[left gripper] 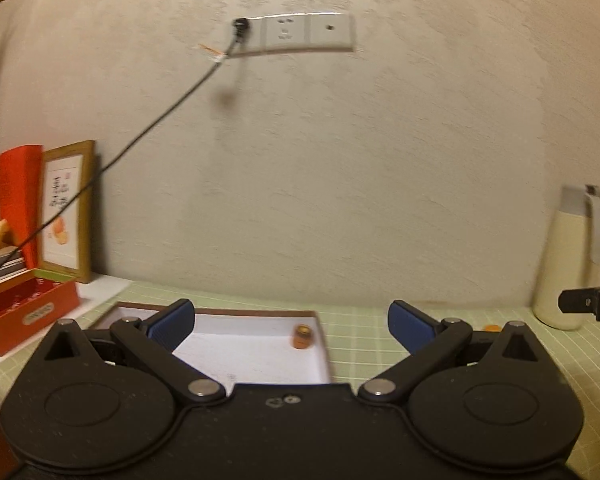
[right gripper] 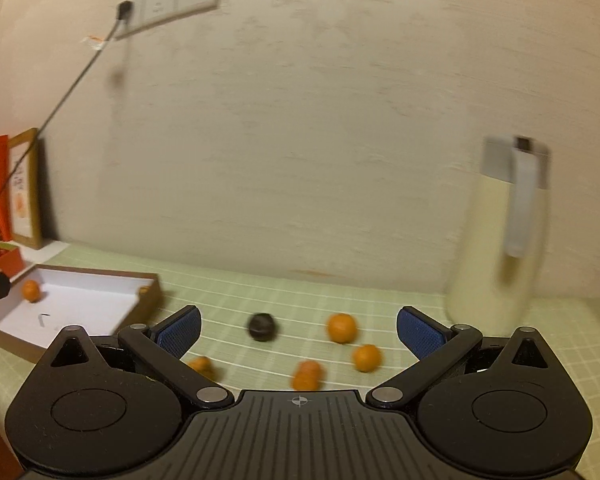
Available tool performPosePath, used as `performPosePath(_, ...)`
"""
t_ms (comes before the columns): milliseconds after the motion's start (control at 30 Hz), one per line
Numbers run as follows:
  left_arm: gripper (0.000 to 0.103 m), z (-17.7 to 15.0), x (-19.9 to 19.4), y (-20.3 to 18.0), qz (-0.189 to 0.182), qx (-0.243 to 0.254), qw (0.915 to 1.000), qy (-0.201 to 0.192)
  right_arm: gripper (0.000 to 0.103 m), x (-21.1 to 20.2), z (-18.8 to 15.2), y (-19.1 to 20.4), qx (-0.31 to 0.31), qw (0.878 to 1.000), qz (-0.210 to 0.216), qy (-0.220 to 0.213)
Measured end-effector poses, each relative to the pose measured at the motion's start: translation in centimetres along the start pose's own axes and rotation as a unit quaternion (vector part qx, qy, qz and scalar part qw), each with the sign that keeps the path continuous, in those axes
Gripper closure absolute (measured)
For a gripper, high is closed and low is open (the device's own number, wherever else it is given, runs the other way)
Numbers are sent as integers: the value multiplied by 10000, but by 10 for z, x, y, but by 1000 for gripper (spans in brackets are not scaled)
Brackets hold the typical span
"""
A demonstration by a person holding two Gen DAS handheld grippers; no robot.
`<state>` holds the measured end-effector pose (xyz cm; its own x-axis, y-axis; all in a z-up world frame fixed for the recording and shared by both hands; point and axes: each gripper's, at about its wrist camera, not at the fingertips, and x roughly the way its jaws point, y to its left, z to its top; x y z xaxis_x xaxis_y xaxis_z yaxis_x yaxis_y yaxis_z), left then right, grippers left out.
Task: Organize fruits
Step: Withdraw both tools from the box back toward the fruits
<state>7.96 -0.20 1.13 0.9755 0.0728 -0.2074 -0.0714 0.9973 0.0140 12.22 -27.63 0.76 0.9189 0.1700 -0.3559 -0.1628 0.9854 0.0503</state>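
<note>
In the right wrist view several small orange fruits lie loose on the green checked cloth: one [right gripper: 341,328], another [right gripper: 366,358], a third [right gripper: 308,375] and one by the left finger [right gripper: 201,365]. A dark round fruit [right gripper: 263,326] sits among them. My right gripper [right gripper: 299,332] hovers open just before them, holding nothing. A shallow white-lined box [right gripper: 84,300] at the left holds an orange fruit [right gripper: 31,291]; another [right gripper: 143,290] is at its far corner. My left gripper [left gripper: 292,326] is open over the box [left gripper: 236,344], where one orange fruit [left gripper: 301,336] rests by the right wall.
A tall cream bottle [right gripper: 496,240] stands at the right against the wall. At the left are a red box [left gripper: 28,316], a framed picture [left gripper: 66,212] and a black cable [left gripper: 160,120] running to a wall socket. The picture is motion-blurred.
</note>
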Motion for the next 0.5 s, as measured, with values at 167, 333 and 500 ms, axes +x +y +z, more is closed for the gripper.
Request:
performPosePath(167,6,-14,5,-22,-190,0,9996,211,0,-8,-11,-27,8,9997,-232,125)
performPosePath(333,6,-24,12,-44,-277,178,9990,295,0,-3,-26,-43,-101,9986,-326,403)
performPosePath(500,8,-33,22,-63,-319,329,9981,422,0,0,-34,-46,-110,9986,-310,405)
